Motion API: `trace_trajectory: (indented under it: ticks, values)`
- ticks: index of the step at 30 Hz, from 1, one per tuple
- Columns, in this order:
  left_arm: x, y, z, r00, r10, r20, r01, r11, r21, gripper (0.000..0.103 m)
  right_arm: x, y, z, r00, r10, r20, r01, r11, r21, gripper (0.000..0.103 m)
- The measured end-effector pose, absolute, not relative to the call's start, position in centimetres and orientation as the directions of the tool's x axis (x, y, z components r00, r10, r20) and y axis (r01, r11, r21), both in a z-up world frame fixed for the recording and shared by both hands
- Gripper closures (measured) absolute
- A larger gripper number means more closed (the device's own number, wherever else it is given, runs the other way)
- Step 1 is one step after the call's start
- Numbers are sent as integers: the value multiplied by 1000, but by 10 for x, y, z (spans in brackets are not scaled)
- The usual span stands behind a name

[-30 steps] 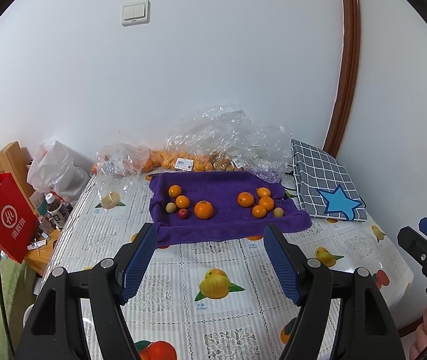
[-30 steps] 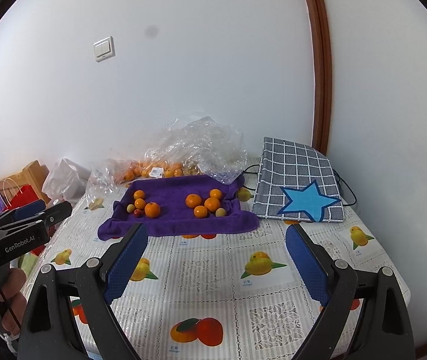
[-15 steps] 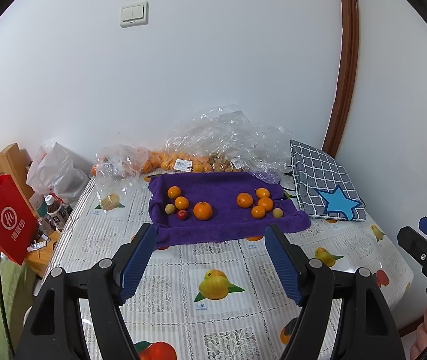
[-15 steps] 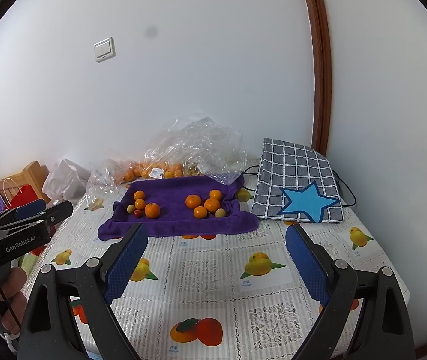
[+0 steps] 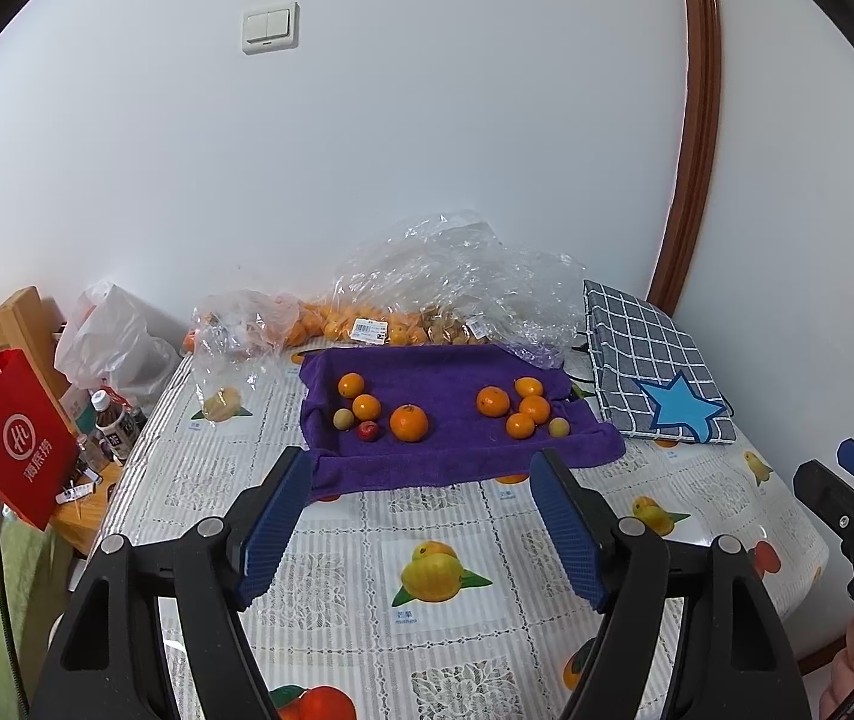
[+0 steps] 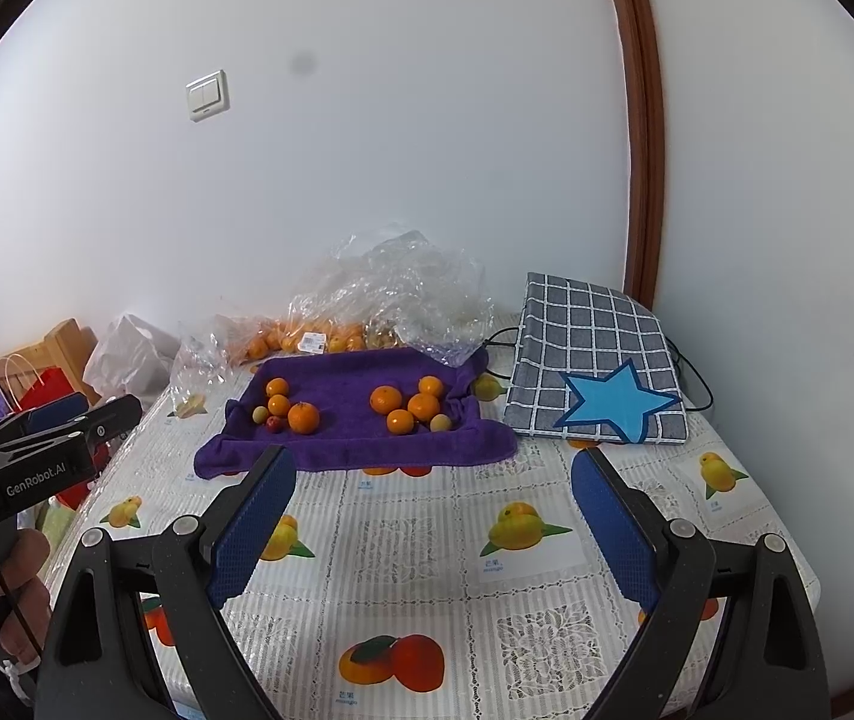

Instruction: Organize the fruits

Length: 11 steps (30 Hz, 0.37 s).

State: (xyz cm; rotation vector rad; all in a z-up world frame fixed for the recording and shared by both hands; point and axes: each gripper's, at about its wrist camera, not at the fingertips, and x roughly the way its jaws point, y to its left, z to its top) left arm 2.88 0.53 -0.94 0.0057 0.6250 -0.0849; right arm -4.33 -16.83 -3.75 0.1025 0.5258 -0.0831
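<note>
Resting on a purple towel [image 5: 457,438] at frame centre, the fruits form two clusters. The left cluster has three oranges [image 5: 408,422], one pale fruit and a small red fruit [image 5: 368,431]; the right cluster has four oranges [image 5: 493,401] and one pale fruit [image 5: 559,427]. The left gripper [image 5: 420,516] stands apart, empty, above the tablecloth [image 5: 427,648] in the lower frame. The right gripper [image 6: 433,516] stands wider apart, also empty. Clear plastic bags [image 5: 457,288] behind the towel contain more oranges. A red paper bag [image 5: 15,432] hangs at left; its contents are hidden.
</note>
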Motion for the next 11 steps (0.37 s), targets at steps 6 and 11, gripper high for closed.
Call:
trace_trajectory:
  ticks: [6, 11]
  values:
    - [32, 5, -9, 808, -91, -582, 90, 995, -29, 27, -41, -167, -40, 859, -53, -510, 103, 992, 70, 11]
    - [32, 2, -11, 818, -74, -570, 80, 997, -14, 27, -38, -166, -42, 856, -49, -514, 100, 992, 72, 11]
